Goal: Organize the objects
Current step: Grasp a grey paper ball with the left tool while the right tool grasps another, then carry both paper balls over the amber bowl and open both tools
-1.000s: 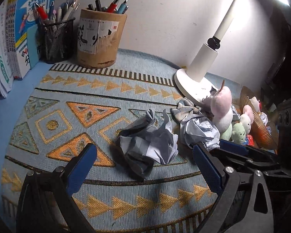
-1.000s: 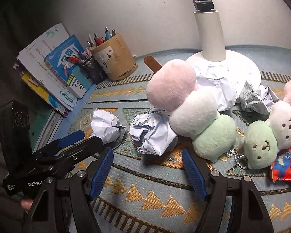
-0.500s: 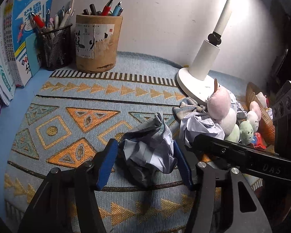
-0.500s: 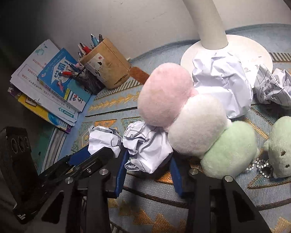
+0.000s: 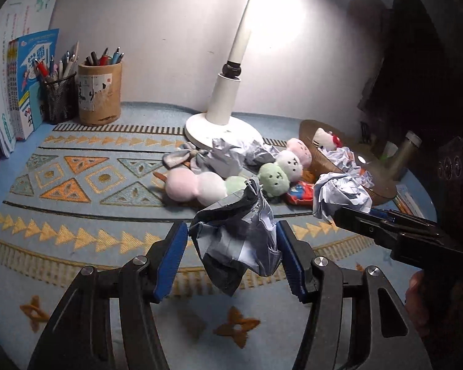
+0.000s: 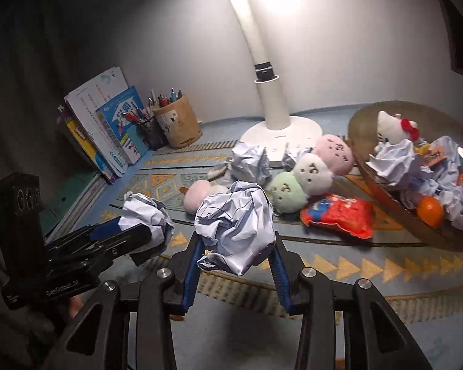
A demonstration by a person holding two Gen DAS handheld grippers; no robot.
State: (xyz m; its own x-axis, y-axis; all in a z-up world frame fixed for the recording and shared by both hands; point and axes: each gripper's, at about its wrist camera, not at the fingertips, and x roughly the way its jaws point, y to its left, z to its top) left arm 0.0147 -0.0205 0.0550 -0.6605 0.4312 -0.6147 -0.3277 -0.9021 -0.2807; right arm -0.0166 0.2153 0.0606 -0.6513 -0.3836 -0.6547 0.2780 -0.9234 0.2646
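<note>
- While looking along the left gripper [image 5: 231,240]: pinching a crumpled paper ball [image 5: 234,225] between both blue pads, jaws about half closed on it, holding it clear above the patterned mat [image 5: 77,215].
- Catching the right gripper [image 5: 336,212] at the right edge, clamping a second paper ball [image 5: 339,194], hanging just short of the woven basket [image 5: 311,151].
- Judging the step in hand: carrying both balls towards the basket, probably. Next needing to be travelling rightward over its rim, then spreading the pads so each ball is dropping inside, not onto the toys beside it.
- Counting from this side: two plush skewers [image 5: 200,185], two pen cups [image 5: 100,92], one lamp [image 5: 225,101].
- Turning to the right wrist view: right gripper squeezing the second paper ball with jaws narrow, well above the mat. Left gripper showing at lower left, gripping its own ball.
- Counting from here: two loose paper balls [image 6: 250,163] lying by the lamp base, at least three more crumpled in the basket, two orange balls [image 6: 429,208], one cat plush [image 6: 392,126], one red snack packet [image 6: 339,215] lying just beside the basket.
</note>
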